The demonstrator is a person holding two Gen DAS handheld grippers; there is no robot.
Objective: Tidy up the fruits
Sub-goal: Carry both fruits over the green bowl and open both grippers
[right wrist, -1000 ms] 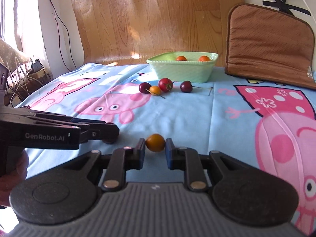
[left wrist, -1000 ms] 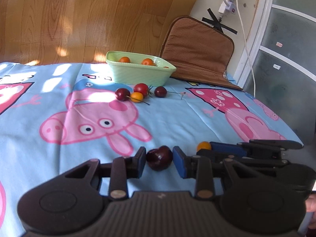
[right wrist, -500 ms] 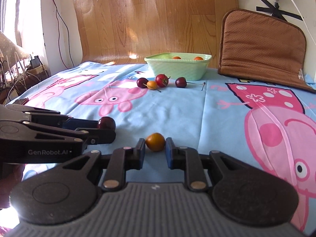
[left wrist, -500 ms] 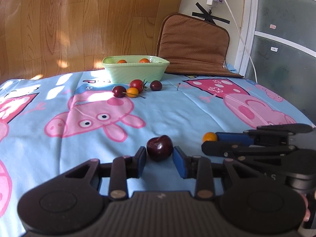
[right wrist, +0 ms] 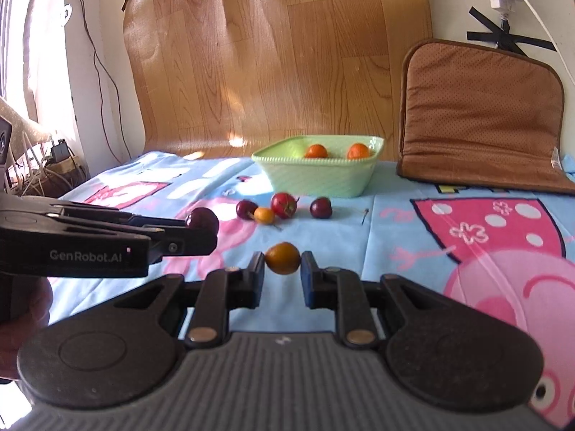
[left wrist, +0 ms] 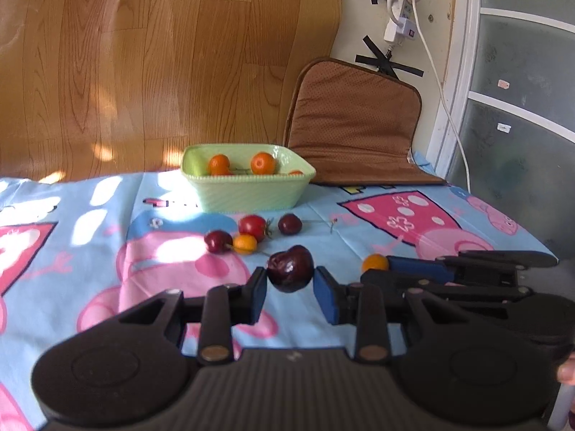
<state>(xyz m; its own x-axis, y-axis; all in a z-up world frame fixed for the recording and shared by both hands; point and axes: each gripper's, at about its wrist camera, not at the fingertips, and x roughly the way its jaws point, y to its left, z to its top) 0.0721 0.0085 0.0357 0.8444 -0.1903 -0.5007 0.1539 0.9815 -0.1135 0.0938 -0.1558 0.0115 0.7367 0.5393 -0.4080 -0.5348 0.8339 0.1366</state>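
Observation:
My left gripper (left wrist: 290, 280) is shut on a dark red cherry (left wrist: 290, 268), held above the blue cartoon cloth (left wrist: 107, 251). My right gripper (right wrist: 283, 265) is shut on a small orange tomato (right wrist: 282, 258), also off the cloth. Each gripper shows in the other's view, the left gripper (right wrist: 201, 230) with its dark red cherry (right wrist: 201, 218), the orange tomato (left wrist: 374, 263) at the right gripper's tip. A pale green bowl (left wrist: 248, 190) at the back holds orange fruits (left wrist: 263, 162). In front of the bowl lie two dark cherries (left wrist: 289, 223), a red tomato (left wrist: 252, 226) and a small orange one (left wrist: 245, 243).
A brown cushion (left wrist: 354, 136) leans on the wall behind the green bowl (right wrist: 316, 176), to its right. A wood-pattern sheet (right wrist: 269, 54) covers the back wall. The cloth's right edge (left wrist: 532, 237) drops off near a glass door. Cables and clutter (right wrist: 46, 165) sit off the left side.
Both grippers have lifted their fruits off the cloth and moved toward the bowl, which now sits lower in the views with its inside showing. Both grips stay as they were.

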